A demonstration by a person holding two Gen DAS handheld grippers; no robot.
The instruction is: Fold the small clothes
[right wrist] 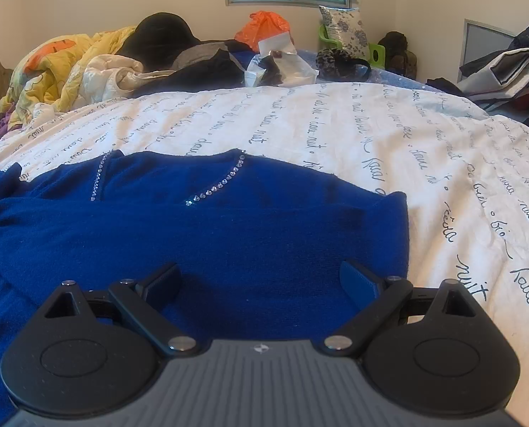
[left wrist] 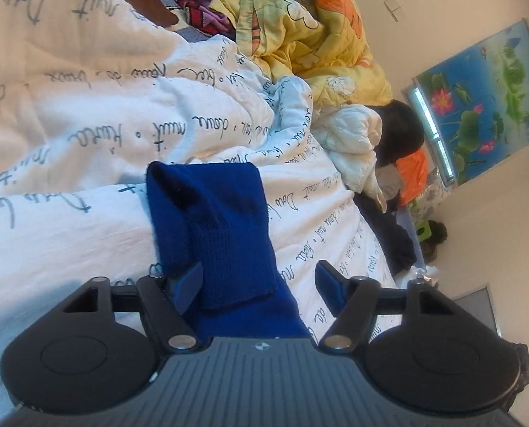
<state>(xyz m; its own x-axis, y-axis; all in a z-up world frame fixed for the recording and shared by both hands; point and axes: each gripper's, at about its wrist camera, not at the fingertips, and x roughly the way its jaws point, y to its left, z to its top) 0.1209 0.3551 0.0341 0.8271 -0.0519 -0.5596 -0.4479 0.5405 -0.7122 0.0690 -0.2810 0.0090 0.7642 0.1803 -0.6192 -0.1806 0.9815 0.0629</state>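
A royal-blue knit sweater [right wrist: 200, 235] with a rhinestone V-neckline lies flat on a white quilt with black script [right wrist: 335, 131]. My right gripper [right wrist: 261, 281] is open, low over the sweater's body, its right finger near the sweater's right edge. In the left wrist view, a blue sleeve [left wrist: 211, 220] of the sweater lies folded across the quilt [left wrist: 86, 114]. My left gripper [left wrist: 257, 281] is open around the sleeve's near part; the left finger rests on the fabric, the right finger is over the quilt.
A yellow cartoon blanket [right wrist: 58, 71], a cream padded jacket [right wrist: 111, 74], dark clothes [right wrist: 200, 64], an orange bag [right wrist: 264, 25] and clear plastic bags lie at the bed's far side. More clothes [right wrist: 513, 67] are piled at the right.
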